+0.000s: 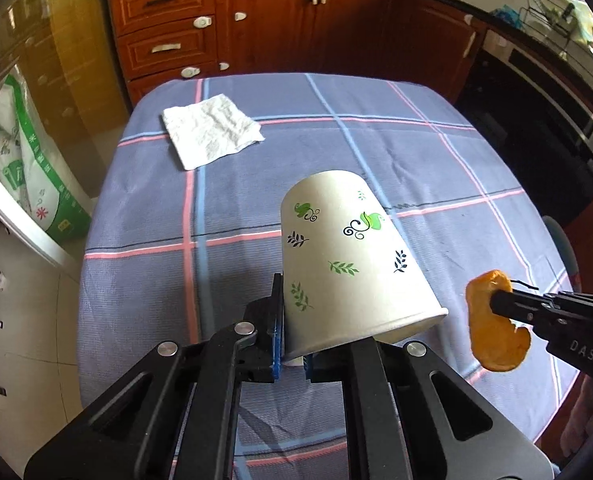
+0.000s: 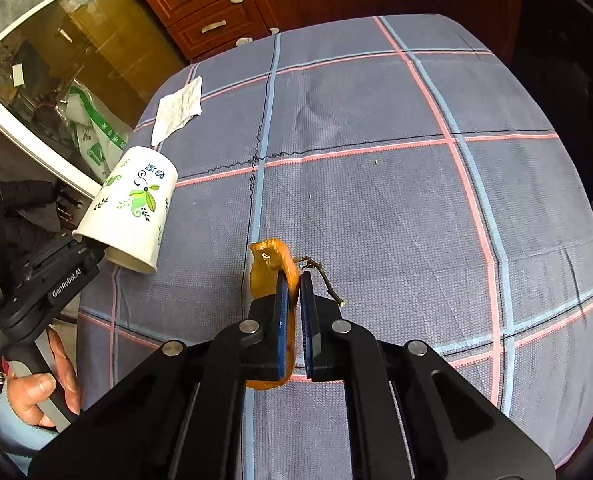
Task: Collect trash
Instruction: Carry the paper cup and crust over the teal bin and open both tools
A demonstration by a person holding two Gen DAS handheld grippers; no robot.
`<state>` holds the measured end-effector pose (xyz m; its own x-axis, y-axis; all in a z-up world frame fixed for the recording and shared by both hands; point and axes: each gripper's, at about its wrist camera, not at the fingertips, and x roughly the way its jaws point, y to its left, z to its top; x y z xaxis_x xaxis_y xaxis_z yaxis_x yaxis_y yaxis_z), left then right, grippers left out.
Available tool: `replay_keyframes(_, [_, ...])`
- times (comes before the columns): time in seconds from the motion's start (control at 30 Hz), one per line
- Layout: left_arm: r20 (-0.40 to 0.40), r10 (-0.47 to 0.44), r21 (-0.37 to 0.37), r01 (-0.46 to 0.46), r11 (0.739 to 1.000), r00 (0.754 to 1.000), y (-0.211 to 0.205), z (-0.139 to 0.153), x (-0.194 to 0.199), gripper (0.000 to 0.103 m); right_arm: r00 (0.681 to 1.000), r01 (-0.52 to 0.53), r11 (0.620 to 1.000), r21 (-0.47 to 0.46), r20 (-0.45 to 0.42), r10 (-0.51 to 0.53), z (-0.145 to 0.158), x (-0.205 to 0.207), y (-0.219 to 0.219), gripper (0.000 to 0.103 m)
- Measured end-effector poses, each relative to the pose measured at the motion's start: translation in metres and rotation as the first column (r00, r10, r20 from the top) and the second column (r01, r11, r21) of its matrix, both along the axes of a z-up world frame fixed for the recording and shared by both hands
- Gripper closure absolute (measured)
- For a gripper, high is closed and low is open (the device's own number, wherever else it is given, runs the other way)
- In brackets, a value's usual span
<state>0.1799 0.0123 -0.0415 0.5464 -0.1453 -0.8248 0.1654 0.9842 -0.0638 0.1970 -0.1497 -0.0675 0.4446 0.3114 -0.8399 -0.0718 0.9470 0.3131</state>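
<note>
Nearest the left wrist camera, the left claw (image 1: 290,344) has its blue pads closed on the rim wall of a paper cup (image 1: 344,264), lifting it clear of the surface (image 1: 436,168). The cup serves, I judge, as the bin for the scraps. Its long axis runs up and away from the claw, base toward the far cabinets, mouth tipped down and rightward toward the other claw, so a piece could be fed in from that side.

Farther left on the surface a crumpled white napkin (image 1: 212,130) lies flat, not yet collected.

To the right, the right claw (image 2: 294,308) is nearly closed, pinching an orange peel (image 2: 270,268) edge-on, its length running along the fingers, a dry stem sticking out rightward. The peel hangs above the cloth, near the cup's mouth but apart from it.
</note>
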Motion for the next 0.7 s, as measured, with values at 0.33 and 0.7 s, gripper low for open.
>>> replay_keyframes(0.33, [0.016, -0.201, -0.004, 0.201, 0.980, 0.979, -0.073, 0.017, -0.013, 0.095, 0.992, 0.113, 0.992, 0.058, 0.048, -0.115, 0.019, -0.019, -0.056, 0.097])
replay_keyframes(0.7, [0.024, -0.421, 0.040, 0.420, 0.907, 0.907, -0.187, 0.036, -0.024, 0.095, 0.949, 0.280, 0.948, 0.155, 0.105, -0.297, 0.038, -0.052, -0.155, 0.097])
